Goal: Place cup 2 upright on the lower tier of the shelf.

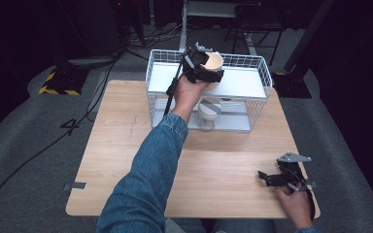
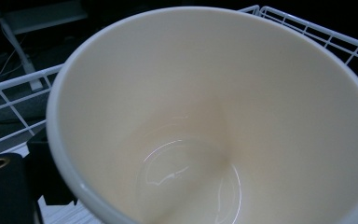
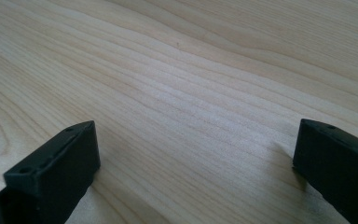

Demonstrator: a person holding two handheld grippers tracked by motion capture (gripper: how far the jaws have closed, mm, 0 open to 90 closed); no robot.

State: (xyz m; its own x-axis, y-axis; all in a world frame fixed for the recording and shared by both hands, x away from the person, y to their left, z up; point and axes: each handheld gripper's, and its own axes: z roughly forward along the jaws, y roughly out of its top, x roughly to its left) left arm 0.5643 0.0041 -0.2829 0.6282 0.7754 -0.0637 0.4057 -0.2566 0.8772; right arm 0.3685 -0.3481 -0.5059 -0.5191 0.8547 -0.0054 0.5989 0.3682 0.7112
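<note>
**Cream cup held over the wire rack's top shelf**

Held in the left gripper, clamped on its wall: a cream cup, raised above the top shelf of the white wire rack at the far edge of the table. Tilted, mouth turned toward the camera in the left gripper view, where the cup shows a smooth, glossy, pale cream inside, a thick rounded white rim and a round flat bottom with a faint sheen. Empty inside. Rack wires close behind and to both sides of the rim, so little room sideways or toward the back; open room above. On the lower shelf, directly under the hand, a second pale cup upside down, apart from the held one. White top shelf bare to the right of the cup.

Resting low at the near right corner of the table, close to its edge: the right gripper, jaws spread wide and holding nothing, bare wood grain between them in the right gripper view. Wide stretch of clear tabletop between that gripper and the rack, crossed only by the denim sleeve on the left.
</note>
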